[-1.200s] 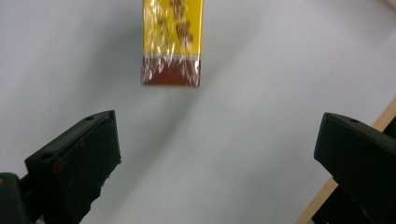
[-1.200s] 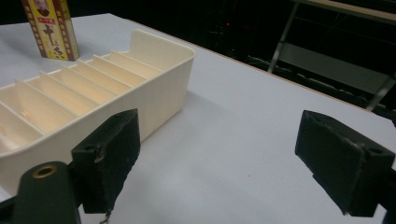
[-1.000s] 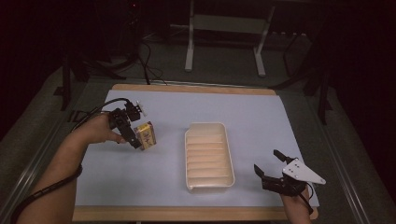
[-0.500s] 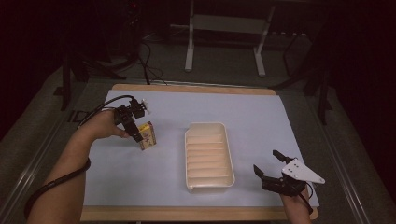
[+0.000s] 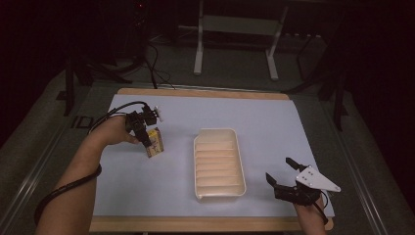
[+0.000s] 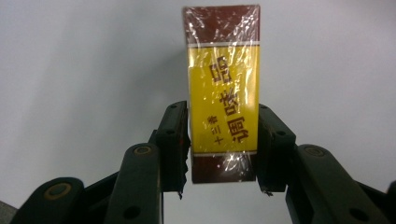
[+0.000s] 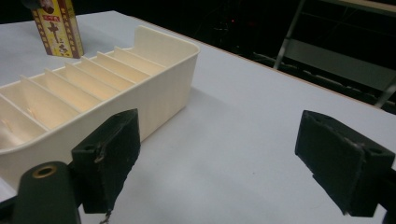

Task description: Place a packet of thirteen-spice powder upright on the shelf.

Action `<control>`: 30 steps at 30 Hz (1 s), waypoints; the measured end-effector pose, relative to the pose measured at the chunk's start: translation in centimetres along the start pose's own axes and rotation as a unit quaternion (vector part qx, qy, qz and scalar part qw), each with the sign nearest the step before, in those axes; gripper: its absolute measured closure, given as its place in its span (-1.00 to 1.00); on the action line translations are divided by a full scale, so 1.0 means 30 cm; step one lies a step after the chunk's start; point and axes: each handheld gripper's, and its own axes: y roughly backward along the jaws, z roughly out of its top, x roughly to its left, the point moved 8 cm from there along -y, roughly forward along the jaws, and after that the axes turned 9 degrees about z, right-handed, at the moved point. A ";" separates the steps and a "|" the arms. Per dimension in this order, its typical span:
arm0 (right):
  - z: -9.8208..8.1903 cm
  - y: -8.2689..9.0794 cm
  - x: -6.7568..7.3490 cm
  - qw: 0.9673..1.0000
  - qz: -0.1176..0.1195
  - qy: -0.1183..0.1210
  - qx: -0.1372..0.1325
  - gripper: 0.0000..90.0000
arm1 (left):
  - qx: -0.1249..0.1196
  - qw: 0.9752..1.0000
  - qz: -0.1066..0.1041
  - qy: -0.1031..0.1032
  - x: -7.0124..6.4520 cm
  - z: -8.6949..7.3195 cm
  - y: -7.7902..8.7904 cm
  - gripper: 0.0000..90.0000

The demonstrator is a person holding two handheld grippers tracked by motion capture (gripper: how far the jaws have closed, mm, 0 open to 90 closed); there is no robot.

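High view. The left claw [image 5: 148, 138] sits at the left part of the bench [image 5: 254, 117], over the pale blue mat. Its jaws have just been closing, and the yellow and maroon box [image 5: 154, 142] is between them. The box stands well to the left of the cream divided tray [image 5: 219, 164], apart from it, tilted with its top leaning away from the person. Whether its base touches the mat cannot be told. The tray lies in the middle of the mat with its long axis running away from the person; its dividers run across that axis. The right claw [image 5: 284, 175] rests near the front right edge of the bench, just right of the tray's near end, with its jaws apart and nothing between them. A grey three-cornered plate sits on top of it.

Left gripper view. The left claw [image 6: 223, 144] is clamped on the box [image 6: 223, 88]: both pads press the narrow sides of the box close to one maroon end. The long axis of the box runs along the jaws and away from the camera. The yellow printed face is turned to the camera, and the far maroon end extends well beyond the pads. The pale mat lies behind.

Right gripper view. The right claw [image 7: 236, 158] is held wide apart above bare mat. The tray [image 7: 159, 88] lies to the left, its nearest corner just beside the left jaw. The box [image 7: 58, 25] stands upright beyond the tray, at the top left.
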 end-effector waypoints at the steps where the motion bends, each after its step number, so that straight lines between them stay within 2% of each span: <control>1: 0.000 0.000 0.000 1.000 0.000 0.000 0.000 -0.68 | 0.002 1.000 -0.004 0.000 -0.003 0.000 -0.004 0.44; 7: 0.000 0.001 0.000 1.000 0.000 -0.001 0.000 -0.68 | 0.002 1.000 0.005 -0.006 0.002 0.000 -0.007 0.48; 14: -0.001 0.000 -0.001 1.000 0.001 0.000 0.001 -0.68 | 0.000 1.000 0.004 -0.009 -0.004 -0.007 0.004 0.50; 16: 0.000 0.000 0.000 1.000 0.001 0.001 0.001 -0.68 | -0.010 1.000 -0.004 -0.002 -0.009 -0.014 0.019 0.50; 21: 0.000 -0.001 0.001 1.000 0.001 0.002 0.002 -0.68 | -0.026 1.000 -0.012 -0.004 -0.023 -0.025 0.046 0.50; 26: -0.001 -0.002 0.000 1.000 0.002 0.000 0.003 -0.68 | -0.046 0.999 -0.018 -0.017 -0.057 -0.034 0.086 0.50; 28: -0.001 -0.001 0.000 1.000 0.001 0.000 0.003 -0.68 | -0.061 0.998 -0.027 -0.019 -0.071 -0.036 0.103 0.50; 30: -0.001 -0.002 0.001 1.000 0.001 0.001 0.004 -0.68 | -0.066 0.997 -0.032 -0.024 -0.089 -0.041 0.116 0.50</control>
